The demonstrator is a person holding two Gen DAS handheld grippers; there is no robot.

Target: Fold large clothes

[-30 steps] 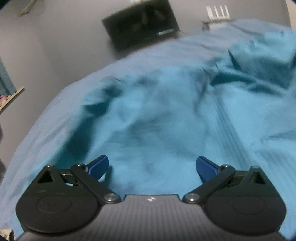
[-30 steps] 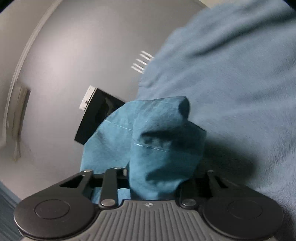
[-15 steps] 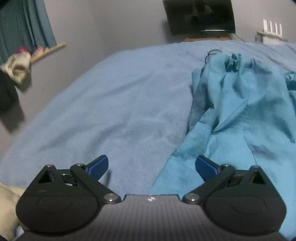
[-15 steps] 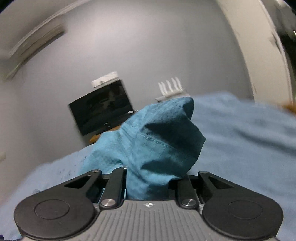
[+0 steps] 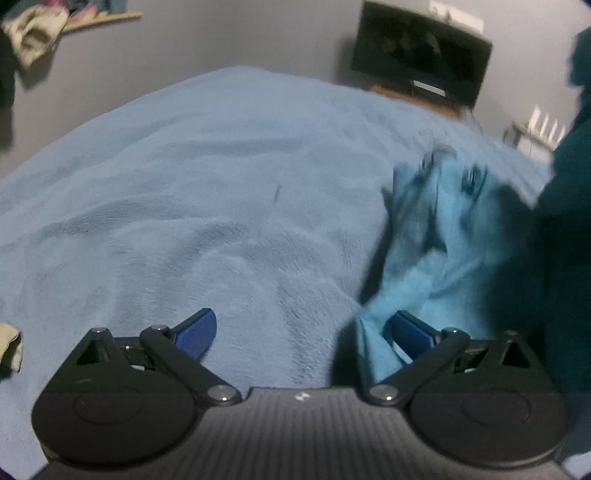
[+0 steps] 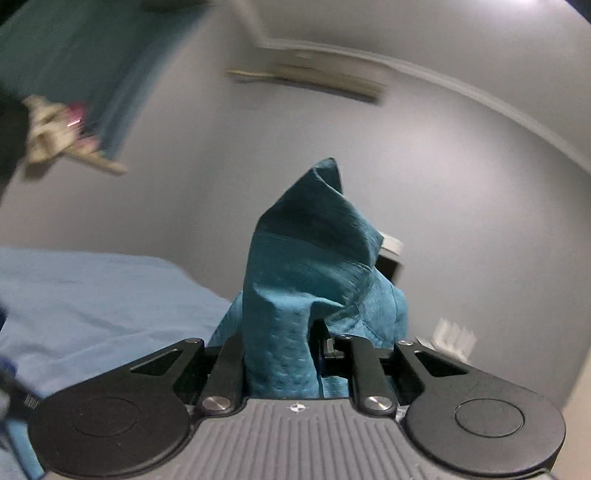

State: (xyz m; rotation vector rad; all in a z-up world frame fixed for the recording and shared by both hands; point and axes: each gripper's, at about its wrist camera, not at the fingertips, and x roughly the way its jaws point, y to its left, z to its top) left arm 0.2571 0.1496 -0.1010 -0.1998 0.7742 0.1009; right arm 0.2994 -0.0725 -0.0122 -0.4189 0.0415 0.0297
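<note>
A teal garment (image 5: 443, 251) hangs and drapes at the right of the left wrist view, over a light blue blanket-covered bed (image 5: 221, 206). My left gripper (image 5: 301, 328) is open and low over the bed; a fold of the garment lies against its right finger (image 5: 410, 330). My right gripper (image 6: 295, 354) is shut on a bunch of the teal garment (image 6: 310, 266), which sticks up between the jaws and is lifted above the bed (image 6: 92, 295).
A dark TV screen (image 5: 421, 55) stands by the grey wall beyond the bed, with a white router (image 5: 543, 123) to its right. A shelf with clothes (image 5: 33, 26) hangs at the upper left. An air conditioner (image 6: 306, 75) is high on the wall.
My right gripper has lifted and turned with the garment, now facing the wall and ceiling. The garment has been pulled rightward and up; my left gripper has swung left over the bare blanket.
</note>
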